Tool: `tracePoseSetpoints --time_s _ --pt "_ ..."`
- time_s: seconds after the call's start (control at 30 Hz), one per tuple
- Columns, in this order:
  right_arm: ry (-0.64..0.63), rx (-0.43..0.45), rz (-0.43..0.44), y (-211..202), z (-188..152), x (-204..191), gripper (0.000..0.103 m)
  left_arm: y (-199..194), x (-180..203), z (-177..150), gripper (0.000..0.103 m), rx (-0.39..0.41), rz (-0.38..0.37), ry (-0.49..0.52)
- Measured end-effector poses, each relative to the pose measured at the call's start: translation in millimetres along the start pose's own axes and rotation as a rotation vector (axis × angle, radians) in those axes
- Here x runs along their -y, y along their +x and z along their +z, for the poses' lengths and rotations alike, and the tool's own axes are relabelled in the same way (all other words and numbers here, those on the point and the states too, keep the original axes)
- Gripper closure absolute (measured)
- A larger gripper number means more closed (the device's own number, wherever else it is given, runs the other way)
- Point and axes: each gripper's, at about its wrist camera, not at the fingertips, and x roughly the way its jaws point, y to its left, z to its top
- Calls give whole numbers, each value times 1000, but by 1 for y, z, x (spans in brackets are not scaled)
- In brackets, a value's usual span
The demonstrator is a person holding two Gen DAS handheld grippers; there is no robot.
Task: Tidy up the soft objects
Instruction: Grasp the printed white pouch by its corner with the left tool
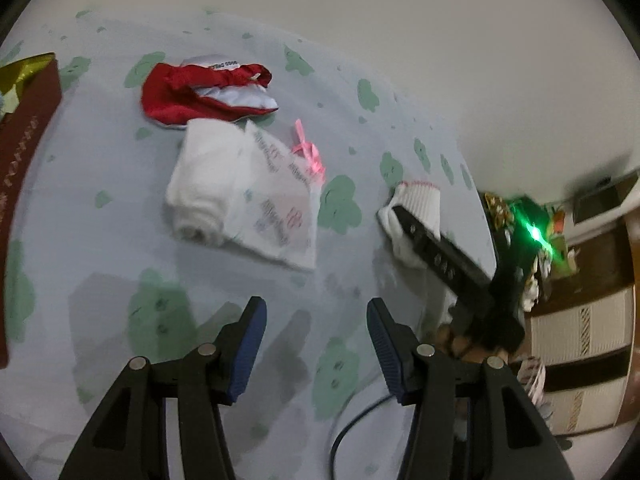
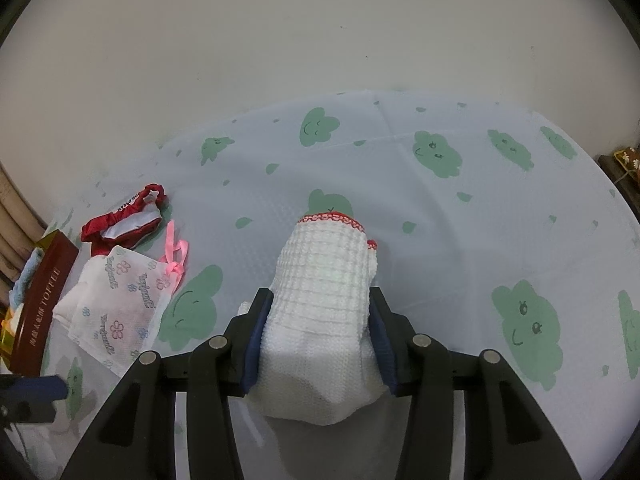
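My right gripper is shut on a folded white knitted cloth with a red edge, which rests on the cloud-print table cover. In the left wrist view that cloth lies at the right with a black finger of the right gripper across it. My left gripper hangs open over bare cover, with nothing between its pads. Ahead of it lie a printed white pouch with a pink ribbon on a rolled white towel, and a red and white cloth. The right wrist view has the pouch and the red cloth at the left.
A brown toffee box stands at the left edge of the table. A dark cable runs over the near cover. A plain wall rises behind the table. At the right, past the table's edge, stands a brown and cream cabinet.
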Motion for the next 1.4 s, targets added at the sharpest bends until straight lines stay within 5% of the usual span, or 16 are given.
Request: tracePoseSetpoints --time_s 0.23,0.63,1.2,1.3,1.37,1.4 --pt "21 1 30 -1 -1 5 56 19 -15 10 50 17 -34 -118" --pt "25 0 42 -1 0 5 54 28 -23 14 50 70 -43 -180" --pt "23 -1 46 0 -2 4 51 48 -20 46 50 177 -11 -177" --pt "22 -1 45 0 -2 4 51 50 -17 55 67 194 -7 -177" --pt "21 -1 45 0 -3 4 51 51 -12 62 95 178 -17 -153" --pt "21 -1 45 0 -3 4 50 53 -9 64 95 173 -17 -143"
